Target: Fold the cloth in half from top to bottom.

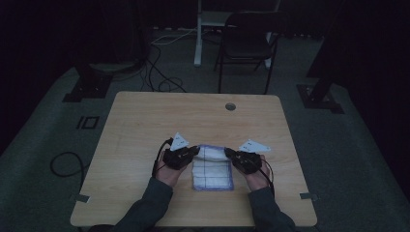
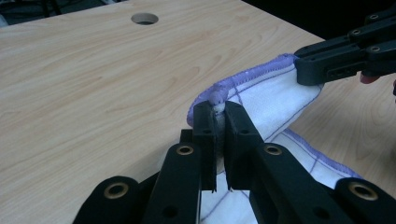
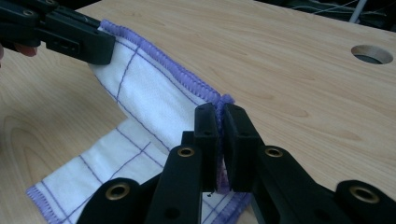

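Observation:
A white cloth (image 1: 212, 168) with purple grid lines and a purple stitched hem lies on the wooden table (image 1: 145, 125). Its far edge is lifted and curls back over the rest. My left gripper (image 1: 196, 150) is shut on the cloth's far left corner (image 2: 217, 99), which sticks up between the jaw tips. My right gripper (image 1: 227, 152) is shut on the far right corner (image 3: 226, 100) of the same cloth (image 3: 149, 98). The raised hem (image 2: 261, 74) sags between the two grippers. The near part of the cloth rests flat on the table.
A round cable hole (image 1: 230, 106) sits near the table's far edge. Bare wood (image 2: 93, 84) stretches beyond and beside the cloth. Past the table stand a dark chair (image 1: 246, 41) and a white post (image 1: 197, 34), with cables on the floor.

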Demonstrator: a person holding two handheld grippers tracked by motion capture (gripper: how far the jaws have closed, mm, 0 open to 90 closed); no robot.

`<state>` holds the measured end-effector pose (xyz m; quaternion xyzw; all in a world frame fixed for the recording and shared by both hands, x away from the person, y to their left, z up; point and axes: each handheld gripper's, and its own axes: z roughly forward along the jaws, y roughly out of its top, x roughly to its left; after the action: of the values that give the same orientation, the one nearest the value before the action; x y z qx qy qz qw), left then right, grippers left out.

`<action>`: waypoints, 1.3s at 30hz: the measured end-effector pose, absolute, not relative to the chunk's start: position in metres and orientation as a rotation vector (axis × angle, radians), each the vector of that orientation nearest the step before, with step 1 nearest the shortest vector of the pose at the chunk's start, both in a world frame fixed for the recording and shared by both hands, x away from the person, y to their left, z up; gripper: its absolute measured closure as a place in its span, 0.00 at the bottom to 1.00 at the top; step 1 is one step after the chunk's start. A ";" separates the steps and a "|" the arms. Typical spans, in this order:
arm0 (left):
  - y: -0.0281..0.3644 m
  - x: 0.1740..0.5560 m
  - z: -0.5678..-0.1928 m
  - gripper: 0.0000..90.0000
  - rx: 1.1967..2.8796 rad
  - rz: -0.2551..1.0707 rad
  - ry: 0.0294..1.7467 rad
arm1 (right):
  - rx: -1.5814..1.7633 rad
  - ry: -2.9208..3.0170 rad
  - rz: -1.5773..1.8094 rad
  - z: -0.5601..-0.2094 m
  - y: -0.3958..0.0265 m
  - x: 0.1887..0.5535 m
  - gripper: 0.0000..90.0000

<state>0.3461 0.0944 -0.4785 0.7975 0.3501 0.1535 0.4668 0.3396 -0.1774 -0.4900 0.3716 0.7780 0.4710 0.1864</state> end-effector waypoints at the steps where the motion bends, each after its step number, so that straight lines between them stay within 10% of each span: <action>1: 0.094 0.345 -0.479 0.95 1.956 0.377 0.858 | 1.046 2.192 1.326 -0.491 -0.178 0.338 0.95; 39: 0.096 0.319 -0.506 0.95 1.967 0.312 0.888 | 1.086 2.240 1.300 -0.517 -0.178 0.316 0.95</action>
<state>0.3187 0.0958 -0.5064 0.7998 0.3612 0.1269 0.4623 0.3164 -0.1776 -0.5166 0.3813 0.7866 0.4565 0.1657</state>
